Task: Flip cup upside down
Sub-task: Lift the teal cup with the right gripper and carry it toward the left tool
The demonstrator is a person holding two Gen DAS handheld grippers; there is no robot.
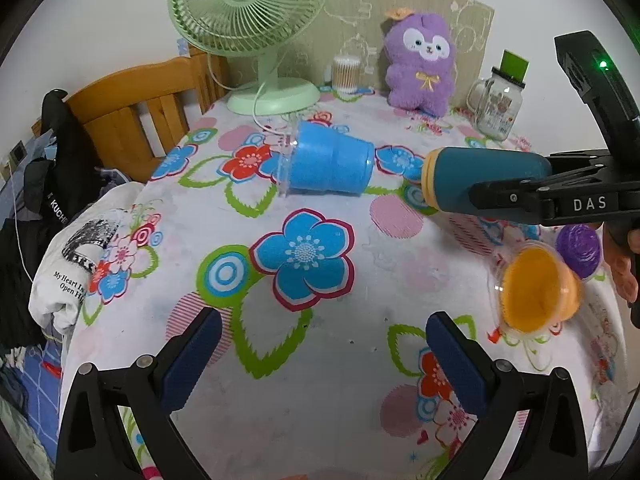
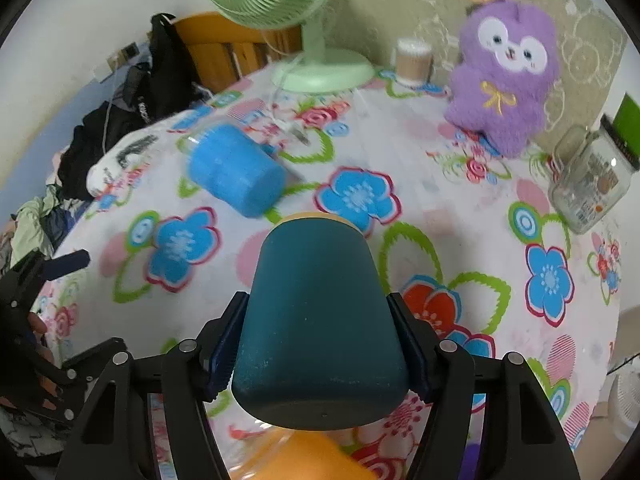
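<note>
My right gripper (image 2: 320, 356) is shut on a dark teal cup (image 2: 320, 320) with a yellow rim, held on its side above the table with the mouth pointing away; the cup (image 1: 484, 180) and gripper also show in the left wrist view at right. A light blue cup (image 1: 328, 166) lies on its side on the flowered tablecloth, also in the right wrist view (image 2: 236, 170). An orange cup (image 1: 536, 290) lies on its side at the right. My left gripper (image 1: 324, 344) is open and empty above the table's near part.
A green fan (image 1: 256, 32), a cotton-swab jar (image 1: 346, 74), a purple plush toy (image 1: 420, 64) and a glass mug (image 1: 496, 108) stand along the back. A purple ball-like thing (image 1: 580, 248) sits beside the orange cup. A wooden chair (image 1: 140, 120) and clothes (image 1: 80, 256) are at the left.
</note>
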